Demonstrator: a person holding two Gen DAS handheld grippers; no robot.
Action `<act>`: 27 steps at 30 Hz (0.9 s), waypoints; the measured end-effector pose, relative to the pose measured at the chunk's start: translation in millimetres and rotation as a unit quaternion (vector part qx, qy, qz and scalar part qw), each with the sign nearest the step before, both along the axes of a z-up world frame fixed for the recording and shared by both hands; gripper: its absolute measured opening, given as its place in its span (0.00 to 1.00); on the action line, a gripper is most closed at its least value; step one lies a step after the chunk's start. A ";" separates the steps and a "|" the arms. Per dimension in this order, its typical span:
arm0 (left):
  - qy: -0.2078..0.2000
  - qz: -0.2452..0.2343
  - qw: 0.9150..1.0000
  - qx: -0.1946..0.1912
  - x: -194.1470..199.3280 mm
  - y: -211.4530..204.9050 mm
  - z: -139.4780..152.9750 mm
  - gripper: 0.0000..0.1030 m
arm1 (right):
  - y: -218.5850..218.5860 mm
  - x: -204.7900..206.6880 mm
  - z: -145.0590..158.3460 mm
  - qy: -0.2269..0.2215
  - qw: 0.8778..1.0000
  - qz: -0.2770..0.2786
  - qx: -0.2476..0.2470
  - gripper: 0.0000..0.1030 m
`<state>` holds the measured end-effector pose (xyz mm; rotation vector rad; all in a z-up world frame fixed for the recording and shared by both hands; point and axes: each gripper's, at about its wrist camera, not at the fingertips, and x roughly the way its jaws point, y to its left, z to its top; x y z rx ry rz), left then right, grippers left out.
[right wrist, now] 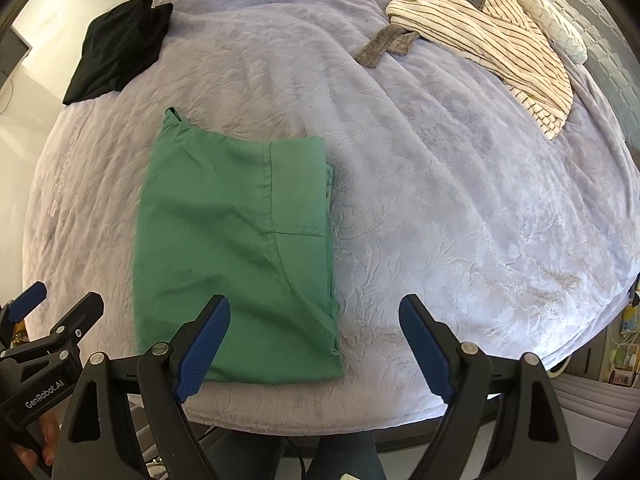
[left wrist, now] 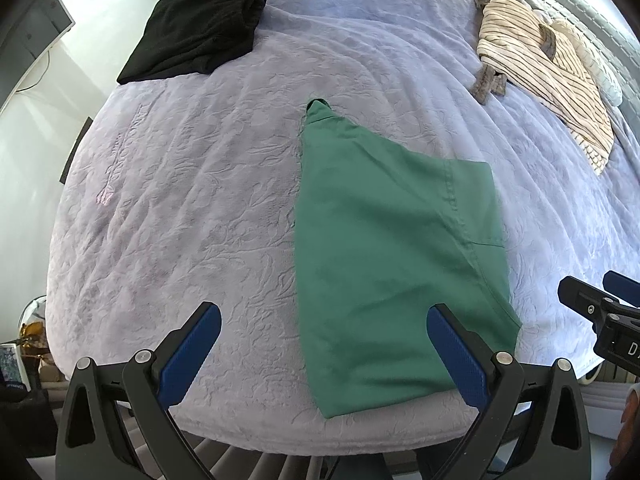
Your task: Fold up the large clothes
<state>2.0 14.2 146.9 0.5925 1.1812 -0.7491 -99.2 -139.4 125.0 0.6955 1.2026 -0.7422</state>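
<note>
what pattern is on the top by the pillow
Cream with thin dark stripes on the top, clearest in the right wrist view.

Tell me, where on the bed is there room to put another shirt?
Bare blanket lies right of the green garment, below the striped garment, and between the green one and the black garment. The far right corner is crowded.

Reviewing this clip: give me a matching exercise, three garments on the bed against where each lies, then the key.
Things:
1. green garment
2. black garment
3. striped garment

Places, as the right wrist view shows them:
A. far right of the bed
B. near edge, just beyond the open grippers
C. far left corner

Pairs: 1-B, 2-C, 3-A
</note>
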 end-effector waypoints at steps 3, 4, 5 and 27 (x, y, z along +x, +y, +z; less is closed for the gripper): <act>0.000 0.000 1.000 0.000 -0.2 0.3 0.3 1.00 | -0.1 -0.2 0.1 0.000 1.000 0.000 0.000 0.86; 0.000 0.000 1.000 0.000 -0.2 0.3 0.2 1.00 | -0.6 0.0 0.0 0.000 1.000 0.000 0.000 0.86; 0.000 0.000 1.000 0.000 -0.2 0.3 0.2 1.00 | 0.4 -0.2 0.3 0.000 1.000 0.000 0.000 0.86; -0.001 0.001 1.000 -0.001 -0.9 1.5 1.5 1.00 | 5.0 -3.0 1.2 0.001 1.000 0.002 0.000 0.86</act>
